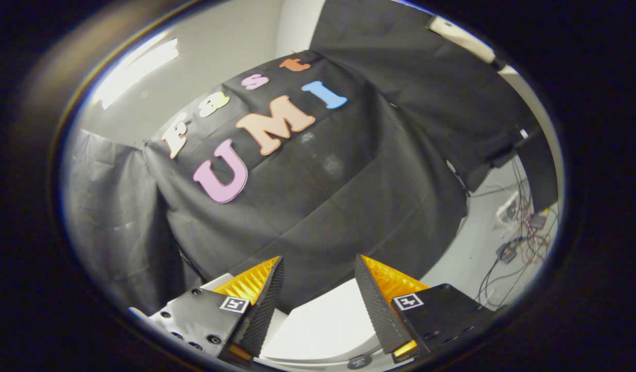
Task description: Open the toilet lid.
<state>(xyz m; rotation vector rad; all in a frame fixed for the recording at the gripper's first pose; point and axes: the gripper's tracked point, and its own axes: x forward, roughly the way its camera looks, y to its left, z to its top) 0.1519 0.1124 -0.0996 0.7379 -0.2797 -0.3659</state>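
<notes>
The white toilet lid (325, 328) lies below and between my two fingers, seen from above with its curved edge toward me. My gripper (319, 264) hangs above it, tilted, and stands open with a wide gap and nothing between the orange-and-black fingers (266, 294). The fingertips point toward the black cloth wall beyond the toilet. A white part of the toilet (214, 283) shows just left of the left finger. Whether the lid lies flat or is raised, I cannot tell.
The black cloth wall (348, 206) rises close behind the toilet. To the right, a pale floor (467, 253) carries a tangle of cables and small devices (519, 232). A grey cloth panel (111, 217) hangs at the left.
</notes>
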